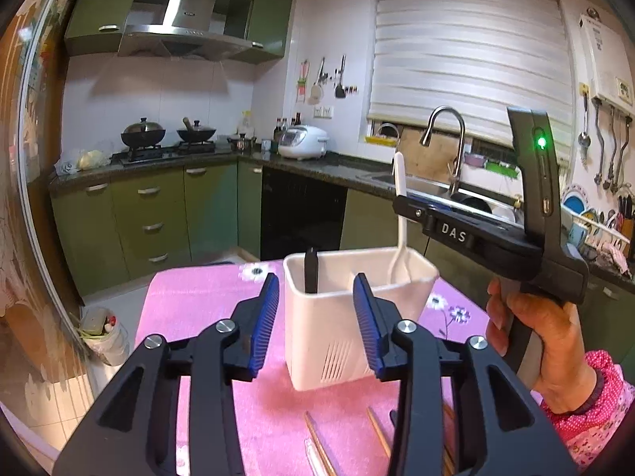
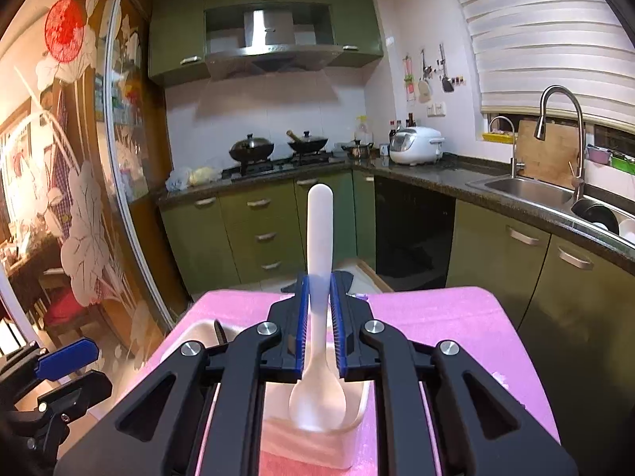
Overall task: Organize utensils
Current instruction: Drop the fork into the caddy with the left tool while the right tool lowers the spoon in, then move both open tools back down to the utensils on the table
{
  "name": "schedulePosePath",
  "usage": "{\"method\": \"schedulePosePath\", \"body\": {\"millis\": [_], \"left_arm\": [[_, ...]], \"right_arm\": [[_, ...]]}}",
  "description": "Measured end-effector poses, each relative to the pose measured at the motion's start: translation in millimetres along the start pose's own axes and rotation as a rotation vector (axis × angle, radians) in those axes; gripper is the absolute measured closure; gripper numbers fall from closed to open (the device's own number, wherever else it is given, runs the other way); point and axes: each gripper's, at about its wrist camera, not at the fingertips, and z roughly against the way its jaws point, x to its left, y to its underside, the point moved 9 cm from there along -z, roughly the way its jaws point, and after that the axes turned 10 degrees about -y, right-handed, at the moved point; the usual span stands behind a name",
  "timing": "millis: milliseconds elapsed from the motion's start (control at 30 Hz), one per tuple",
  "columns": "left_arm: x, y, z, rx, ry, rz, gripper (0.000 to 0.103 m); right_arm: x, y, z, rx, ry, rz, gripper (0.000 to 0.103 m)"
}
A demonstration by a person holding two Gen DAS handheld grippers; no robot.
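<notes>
White spoon (image 2: 317, 297) pinched by the handle between the blue pads (image 2: 302, 329) of the right tongs (image 2: 317, 289), bowl down, handle tip up. Bowl of the spoon hanging inside the mouth of the white holder (image 1: 337, 317), at its right-hand side as seen from the left wrist view. Right tongs (image 1: 405, 200) pressed tight on the handle, nothing else touched. Black utensil (image 1: 310, 269) standing upright in the holder's far left corner, top poking above the rim.

Left tongs (image 1: 317, 297) spread wide, one blue pad on either side of the holder; cannot tell whether either pad touches its walls. Nothing gripped between them.

Holder upright on the pink flowered surface (image 1: 206, 309). Several chopsticks (image 1: 317, 444) lying flat on the surface nearer the left camera, partly hidden under the tongs.

From the left wrist view only: the chopsticks, the slotted vents low on the holder's wall, the hand (image 1: 532, 341) wrapped around the right tool's grip, a green light lit on that tool. From the right wrist view only: the spoon's bowl looked down on over the holder's opening, the left tongs' blue pad (image 2: 67, 357) at the lower left edge, a glass door with a leaf pattern (image 2: 79, 198) on the left.

Behind both: green cabinets (image 2: 262, 218), a stove with pots, a rice cooker (image 2: 416, 144), a sink with a tall faucet (image 2: 559, 135).
</notes>
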Motion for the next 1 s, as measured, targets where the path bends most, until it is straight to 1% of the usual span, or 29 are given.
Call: {"method": "schedulePosePath", "body": {"millis": [67,133,233,267,367,467,567,633,667,700,767,900,1000], "left_arm": [[0.1,6.1,-0.6,0.023,-0.005,-0.012,0.063],[0.9,10.7,-4.5,0.05,-0.003,-0.014,0.062],[0.8,24.0,-8.3,0.113,0.003,-0.02,0.06],[0.6,29.9,-9.3,0.136,0.003,-0.026,0.06],[-3.2,54.1,-16.3,0.236,0.005,-0.052,0.06],[-10.9,91.8,-23.9,0.344,-0.016,-0.098,0.06],[-16.0,120.9,-30.6,0.406,-0.037,-0.118,0.06],[-17.2,134.0,-32.7,0.44,-0.046,-0.112,0.068],[-18.3,139.3,-32.5,0.456,-0.045,-0.11,0.07],[-20.9,145.9,-32.8,0.472,-0.041,-0.113,0.071],[-21.4,152.3,-30.5,0.477,-0.05,-0.124,0.071],[-27.2,157.5,-30.6,0.503,-0.046,-0.143,0.071],[-30.1,161.6,-33.9,0.528,-0.023,-0.134,0.071]], "right_arm": [[0.8,5.1,1.4,0.0,0.002,0.005,0.081],[1.8,7.8,9.1,-0.012,0.01,0.008,0.08],[3.5,10.0,33.7,-0.043,0.003,-0.005,0.08],[3.2,11.6,45.5,-0.053,-0.001,-0.015,0.077],[-1.9,21.9,79.8,-0.065,0.004,-0.033,0.071],[-11.0,37.7,107.3,-0.059,0.024,-0.042,0.066],[-24.2,60.3,129.1,-0.036,0.038,-0.086,0.066],[-35.1,77.4,138.0,-0.006,0.045,-0.129,0.066],[-39.2,84.2,141.7,0.002,0.046,-0.146,0.066],[-43.0,88.2,144.0,0.006,0.05,-0.156,0.066],[-48.9,95.6,147.6,0.018,0.057,-0.164,0.066],[-53.3,103.6,149.4,0.028,0.05,-0.182,0.066],[-52.0,101.2,147.6,0.032,0.04,-0.18,0.066]]}}
